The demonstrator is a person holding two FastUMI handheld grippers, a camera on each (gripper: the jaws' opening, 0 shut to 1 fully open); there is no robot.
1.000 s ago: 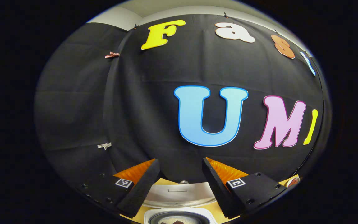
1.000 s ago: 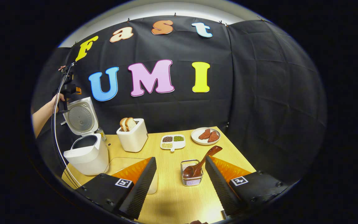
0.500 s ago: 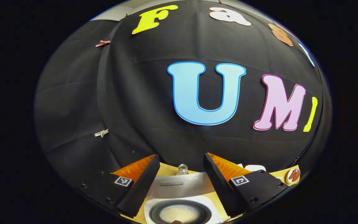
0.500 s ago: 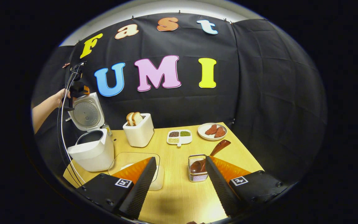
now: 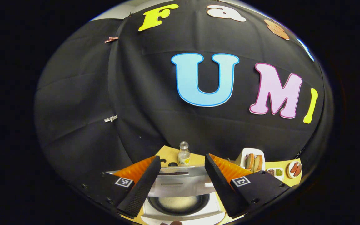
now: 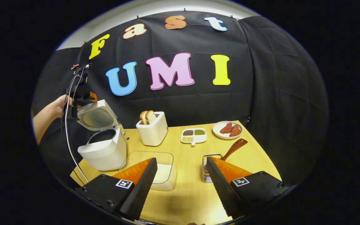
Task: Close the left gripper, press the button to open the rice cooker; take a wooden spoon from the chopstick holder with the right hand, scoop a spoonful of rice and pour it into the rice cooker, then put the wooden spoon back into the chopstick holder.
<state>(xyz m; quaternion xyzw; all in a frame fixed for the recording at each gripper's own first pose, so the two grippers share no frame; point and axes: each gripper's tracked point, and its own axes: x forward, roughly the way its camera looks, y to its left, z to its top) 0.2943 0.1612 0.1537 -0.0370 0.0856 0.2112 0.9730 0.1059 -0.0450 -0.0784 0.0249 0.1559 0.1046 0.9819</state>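
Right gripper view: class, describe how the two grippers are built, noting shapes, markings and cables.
The right gripper has two wedge-shaped fingers with textured inner faces, on dark blocks with screw holes and square black-and-white tags. The left gripper, farther off, is a dark frame trailing cables, held by a bare hand; no sleeve is visible.

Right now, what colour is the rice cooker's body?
White rice cooker, clearest in the right gripper view.

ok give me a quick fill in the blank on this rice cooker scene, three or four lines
1. The rice cooker has its lid ____.
2. The wooden spoon leans in the wire ____.
3. Slices of ____ stick up from the toaster.
4. The plate sits near the table's ____ right corner.

Missing words: open; chopstick holder; bread; far
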